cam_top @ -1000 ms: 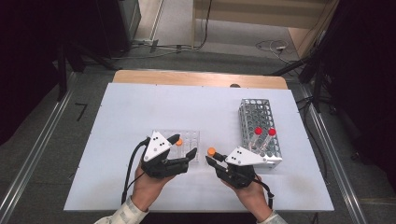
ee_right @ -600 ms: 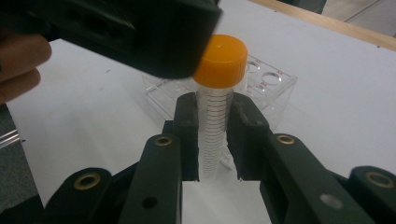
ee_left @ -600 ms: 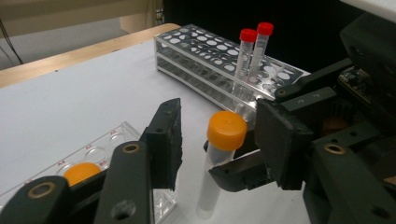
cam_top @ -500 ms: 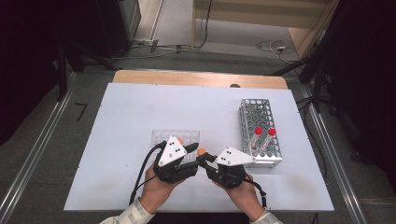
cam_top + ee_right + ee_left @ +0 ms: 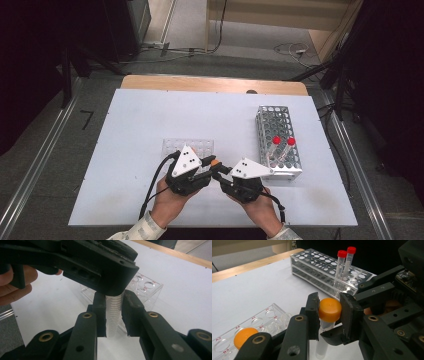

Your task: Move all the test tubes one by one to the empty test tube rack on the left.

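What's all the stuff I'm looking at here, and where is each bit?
Orange-capped tube: one, clear with orange cap, held upright between both grippers.
Red-capped tubes: two, in the metal rack.
Metal rack: one, silver, table's right.
Clear well tray: one, transparent, behind the grippers.
Orange cap: one, resting on the tray.
Table: one, white.
Left gripper: black, clamping the tube's cap.
Right gripper: black, clamping the tube's body.
Hands: two.
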The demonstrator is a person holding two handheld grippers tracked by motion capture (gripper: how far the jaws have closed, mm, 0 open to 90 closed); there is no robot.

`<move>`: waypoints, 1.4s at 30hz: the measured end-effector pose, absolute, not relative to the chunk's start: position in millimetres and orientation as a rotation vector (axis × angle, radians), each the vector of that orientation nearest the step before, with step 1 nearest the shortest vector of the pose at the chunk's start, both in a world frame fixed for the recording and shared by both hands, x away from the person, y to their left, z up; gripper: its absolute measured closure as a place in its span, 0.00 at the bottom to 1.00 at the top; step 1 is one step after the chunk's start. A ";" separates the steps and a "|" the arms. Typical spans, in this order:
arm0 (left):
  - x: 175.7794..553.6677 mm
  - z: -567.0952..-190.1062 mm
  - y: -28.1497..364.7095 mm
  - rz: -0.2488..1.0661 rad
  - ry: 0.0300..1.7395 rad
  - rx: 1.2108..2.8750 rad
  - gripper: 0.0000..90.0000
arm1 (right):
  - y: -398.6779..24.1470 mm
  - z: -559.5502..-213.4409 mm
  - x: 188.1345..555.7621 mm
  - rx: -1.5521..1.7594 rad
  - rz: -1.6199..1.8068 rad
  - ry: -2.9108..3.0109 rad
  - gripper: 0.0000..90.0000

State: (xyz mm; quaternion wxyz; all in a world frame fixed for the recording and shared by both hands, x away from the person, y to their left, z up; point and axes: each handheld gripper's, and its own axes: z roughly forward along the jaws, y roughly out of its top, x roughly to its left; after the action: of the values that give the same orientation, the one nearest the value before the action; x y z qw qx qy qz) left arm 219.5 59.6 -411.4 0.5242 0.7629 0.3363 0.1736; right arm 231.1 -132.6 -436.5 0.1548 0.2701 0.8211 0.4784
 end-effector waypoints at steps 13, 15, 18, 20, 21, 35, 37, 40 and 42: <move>217.0 -400.9 73.3 0.407 0.819 1.792 0.78 | -143.3 -432.0 231.5 0.758 1.407 2.383 0.43; 216.9 -399.1 76.3 0.410 0.823 1.790 0.79 | -146.3 -431.5 232.2 0.777 1.412 2.381 0.40; 216.5 -395.5 82.1 0.417 0.833 1.781 0.78 | -151.5 -431.0 233.6 0.795 1.408 2.375 0.37; 216.4 -392.6 86.3 0.426 0.840 1.770 0.79 | -155.4 -430.5 233.8 0.807 1.405 2.372 0.37; 216.1 -390.9 88.5 0.426 0.843 1.764 0.79 | -157.3 -430.4 234.1 0.810 1.407 2.367 0.36; 218.8 -373.7 118.3 0.503 0.898 1.711 0.79 | -172.9 -429.5 237.2 0.864 1.406 2.337 0.36; 220.1 -373.0 121.2 0.512 0.908 1.704 0.79 | -173.3 -429.3 237.5 0.868 1.406 2.333 0.36; 221.1 -371.7 124.2 0.534 0.916 1.708 0.79 | -173.9 -429.2 237.5 0.870 1.407 2.330 0.36; 221.3 -371.5 124.6 0.544 0.917 1.711 0.79 | -174.2 -429.2 237.6 0.877 1.403 2.332 0.36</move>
State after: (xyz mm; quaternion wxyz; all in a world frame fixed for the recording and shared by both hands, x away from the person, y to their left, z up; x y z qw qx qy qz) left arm 221.3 124.6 -371.5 0.5334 0.7179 0.3847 0.2281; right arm 237.6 -174.2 -429.2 0.1406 0.3035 0.8076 0.4857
